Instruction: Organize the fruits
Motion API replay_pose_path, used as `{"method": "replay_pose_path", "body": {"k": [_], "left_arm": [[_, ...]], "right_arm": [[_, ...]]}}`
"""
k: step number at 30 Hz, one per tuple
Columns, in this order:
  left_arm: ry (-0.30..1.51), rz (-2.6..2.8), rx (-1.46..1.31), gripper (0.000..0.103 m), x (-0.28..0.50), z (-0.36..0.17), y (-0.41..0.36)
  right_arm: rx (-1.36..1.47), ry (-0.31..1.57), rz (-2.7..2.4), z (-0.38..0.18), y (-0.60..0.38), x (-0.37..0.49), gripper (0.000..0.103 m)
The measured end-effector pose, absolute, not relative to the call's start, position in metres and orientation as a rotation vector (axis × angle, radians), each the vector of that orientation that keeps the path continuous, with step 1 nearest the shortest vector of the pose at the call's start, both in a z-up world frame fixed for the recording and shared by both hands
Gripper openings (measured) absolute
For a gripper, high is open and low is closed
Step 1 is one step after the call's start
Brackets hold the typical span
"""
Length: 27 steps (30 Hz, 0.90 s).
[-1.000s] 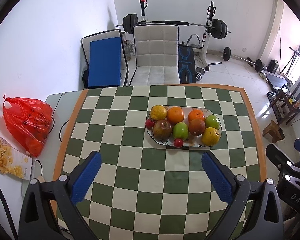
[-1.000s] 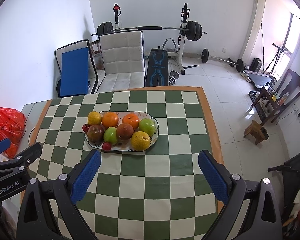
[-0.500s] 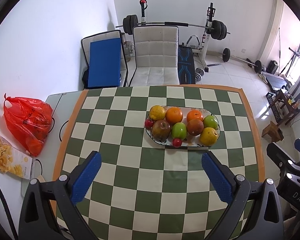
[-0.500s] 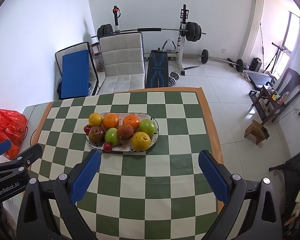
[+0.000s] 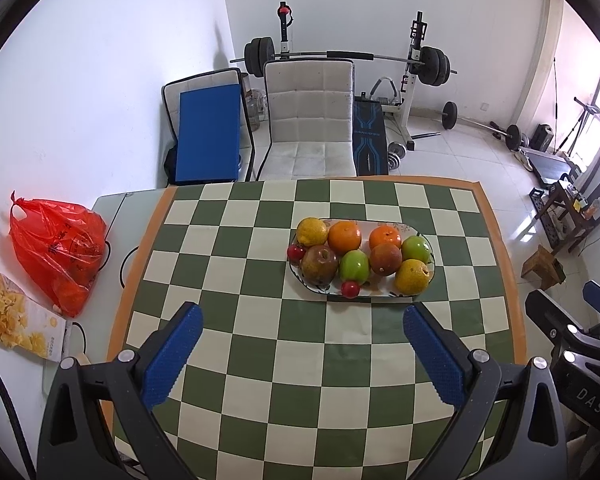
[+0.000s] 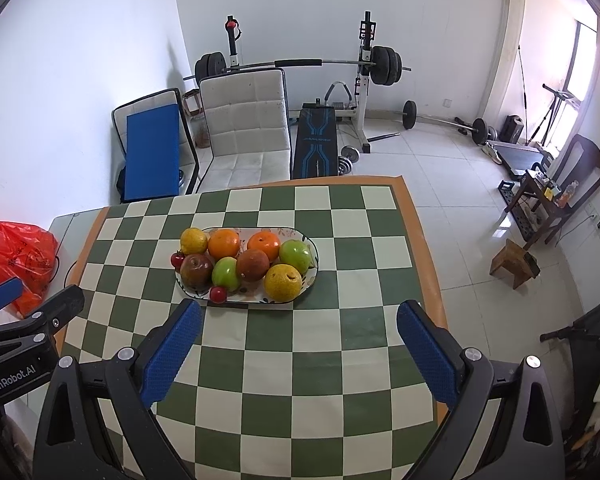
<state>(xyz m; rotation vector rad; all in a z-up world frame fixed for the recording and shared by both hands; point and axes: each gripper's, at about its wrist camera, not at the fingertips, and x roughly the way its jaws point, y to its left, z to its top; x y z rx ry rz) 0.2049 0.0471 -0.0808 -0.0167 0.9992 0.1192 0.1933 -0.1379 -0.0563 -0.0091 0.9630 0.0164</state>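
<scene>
An oval white plate (image 5: 380,293) (image 6: 256,299) on the green checkered table holds several fruits: a yellow citrus (image 5: 312,232), two oranges (image 5: 344,236), two green apples (image 5: 354,266), a dark red apple (image 5: 319,265), a reddish fruit (image 5: 385,258), a yellow pear (image 5: 411,277) and small red cherry tomatoes (image 5: 350,289). My left gripper (image 5: 302,354) hangs open above the table's near part, short of the plate, with nothing between its blue pads. My right gripper (image 6: 298,350) is open too, empty, with the plate beyond its left finger.
A red plastic bag (image 5: 56,248) and a snack packet (image 5: 16,320) lie on the grey surface left of the table. A white chair (image 5: 308,124) stands at the far edge, with a blue mat and a weight bench behind. A wooden stool (image 6: 514,266) stands on the floor at the right.
Both grippers have drawn back and risen slightly; the plate looks a little smaller and farther. Both stay open and the fruits have not moved.
</scene>
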Motion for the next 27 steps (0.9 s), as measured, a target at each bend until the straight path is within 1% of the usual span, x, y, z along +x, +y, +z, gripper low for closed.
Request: {"method": "replay_pose_path", "body": {"k": [27], "left_arm": [[0.989, 0.112, -0.026, 0.103, 0.199, -0.073, 0.042]], "right_arm": [[0.003, 0.952, 0.02, -0.042, -0.138, 0.181, 0.1]]}}
